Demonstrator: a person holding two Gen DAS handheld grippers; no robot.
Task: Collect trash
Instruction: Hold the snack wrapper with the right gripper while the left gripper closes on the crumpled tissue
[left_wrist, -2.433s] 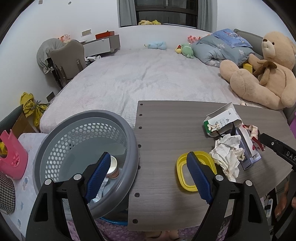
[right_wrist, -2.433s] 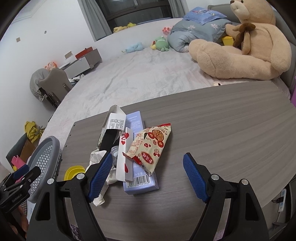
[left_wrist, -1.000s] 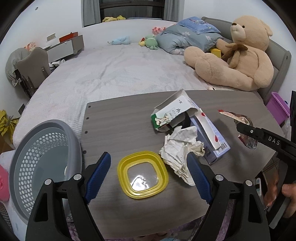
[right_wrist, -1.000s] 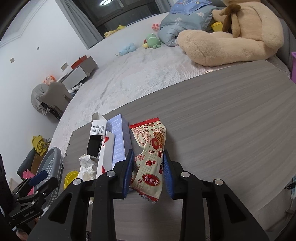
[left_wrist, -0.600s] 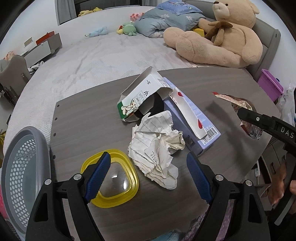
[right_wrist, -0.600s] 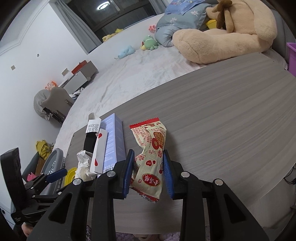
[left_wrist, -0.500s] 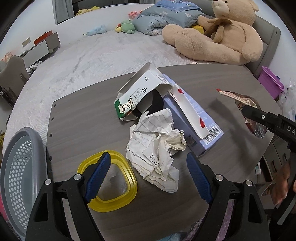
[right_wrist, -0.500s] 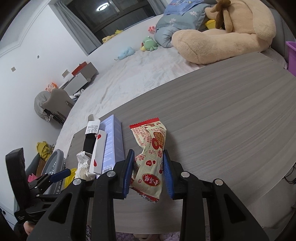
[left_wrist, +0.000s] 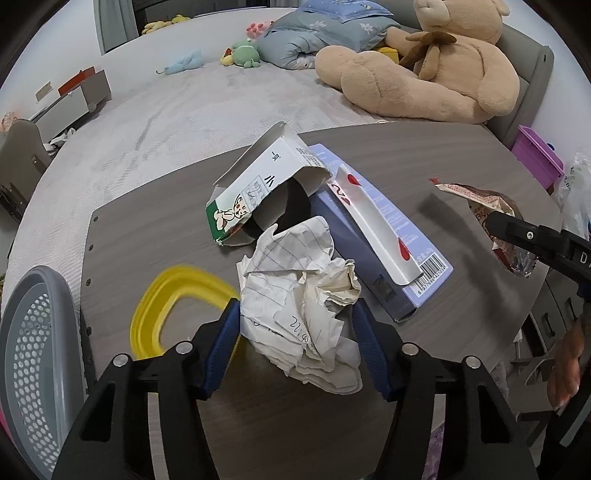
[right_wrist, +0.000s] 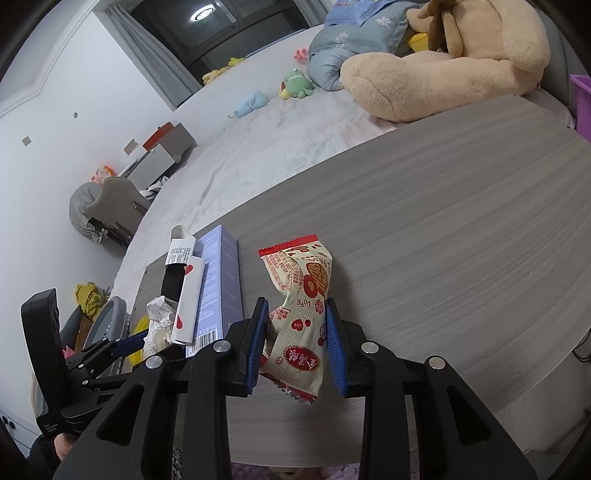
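Note:
A crumpled sheet of lined paper (left_wrist: 303, 306) lies on the grey wooden table (left_wrist: 147, 221). My left gripper (left_wrist: 297, 332) reaches down over it; its jaws are closing, and both blue pads touch the paper's sides. My right gripper (right_wrist: 295, 332) is shut on a red-and-cream snack wrapper (right_wrist: 299, 291), held above the table's near edge. The left wrist view shows that wrapper (left_wrist: 491, 206) at the far right. An open milk carton (left_wrist: 258, 188), a pale blue box (left_wrist: 376, 236) and a white sleeve with red hearts (left_wrist: 369, 221) lie behind the paper.
A yellow lid (left_wrist: 166, 299) lies just left of the paper, blurred. A grey perforated basket (left_wrist: 33, 350) stands off the table's left edge. Beyond the table is a bed with a big teddy bear (left_wrist: 424, 74) and small toys. A purple bin (left_wrist: 539, 155) stands at the right.
My left gripper came down and forward over the paper, and its jaws drew in from wide apart to the paper's sides. The yellow lid has shifted. The right gripper still holds the wrapper.

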